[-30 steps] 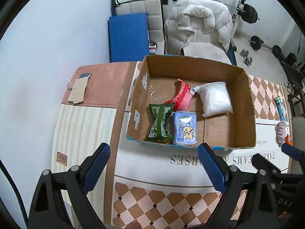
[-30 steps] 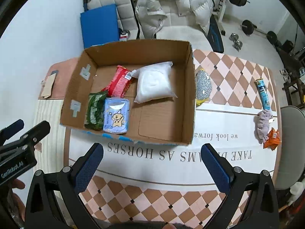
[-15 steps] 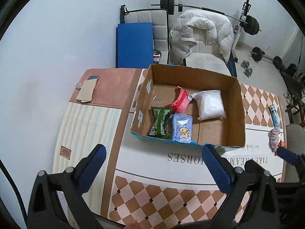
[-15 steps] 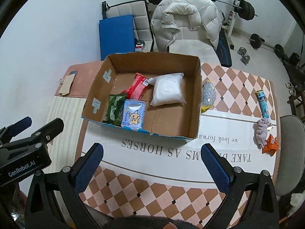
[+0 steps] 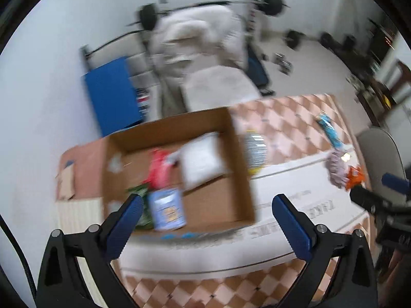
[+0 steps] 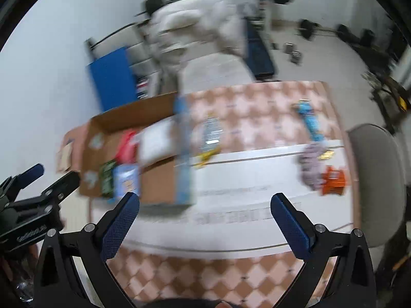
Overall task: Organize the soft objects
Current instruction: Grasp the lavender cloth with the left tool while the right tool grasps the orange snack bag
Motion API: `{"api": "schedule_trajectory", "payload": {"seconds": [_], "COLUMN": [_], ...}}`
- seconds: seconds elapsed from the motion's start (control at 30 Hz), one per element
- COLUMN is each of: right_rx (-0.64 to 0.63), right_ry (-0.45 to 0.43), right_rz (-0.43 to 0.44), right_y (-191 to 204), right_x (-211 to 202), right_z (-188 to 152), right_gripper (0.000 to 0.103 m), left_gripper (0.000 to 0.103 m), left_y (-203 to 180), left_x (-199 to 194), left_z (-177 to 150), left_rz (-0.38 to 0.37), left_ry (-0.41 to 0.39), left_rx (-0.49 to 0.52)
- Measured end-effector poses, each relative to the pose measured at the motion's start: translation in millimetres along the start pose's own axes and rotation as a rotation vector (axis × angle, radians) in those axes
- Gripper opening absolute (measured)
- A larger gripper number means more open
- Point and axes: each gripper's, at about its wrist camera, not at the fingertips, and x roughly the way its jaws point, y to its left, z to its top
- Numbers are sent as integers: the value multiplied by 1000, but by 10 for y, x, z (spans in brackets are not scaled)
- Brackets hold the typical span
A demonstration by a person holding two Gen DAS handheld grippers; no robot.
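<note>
Both views have swung rightward and blurred. Your cardboard box (image 6: 159,179) now sits left of centre, four packs inside; the silver pouch (image 6: 210,134), grey cloth (image 6: 312,165) and orange packet (image 6: 334,179) come toward centre-right. Left gripper (image 5: 205,220) and right gripper (image 6: 205,220) both gape, empty.

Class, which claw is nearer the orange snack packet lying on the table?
Right. The right claw hangs open before the orange snack packet; the left claw, also open, hangs before the cardboard box, farther away.
</note>
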Motion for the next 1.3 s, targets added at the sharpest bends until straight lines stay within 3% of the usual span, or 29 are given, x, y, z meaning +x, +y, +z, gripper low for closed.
{"api": "schedule_trajectory", "payload": {"seconds": [0.23, 0.47, 0.63, 0.8, 0.83, 0.87, 0.93, 1.2, 1.3], "right_rx": [223, 499, 599, 725, 752, 783, 818, 936, 931], "right_ry": [87, 204, 238, 240, 243, 246, 249, 289, 303], "right_rz": [-138, -83, -8, 51, 66, 85, 117, 154, 126], "right_y": [-1708, -3009, -3237, -3467, -3479, -3503, -3524, -3503, -3461], "right_x": [491, 1047, 1301, 1543, 1609, 1649, 1740, 2228, 2354], "right_z": [309, 72, -94, -206, -205, -230, -245, -239, -200], "right_gripper": [103, 103, 103, 103, 103, 103, 103, 100, 85], "left_gripper": [101, 82, 82, 76, 63, 61, 40, 36, 35], "left_y": [-1261, -2329, -2839, -2997, -2999, -2992, -2968, -2787, -2730], "left_x": [829, 1788, 2363, 2728, 2766, 2785, 2738, 2623, 2583], "left_z": [486, 685, 673, 645, 637, 625, 634, 547, 484], "left_rz": [-165, -268, -340, -357, -346, -335, -325, -283, -274], "left_ry": [156, 363, 515, 610, 615, 621, 596, 553, 537], "left_rx": [122, 170, 148, 74, 65, 58, 54, 50, 54]}}
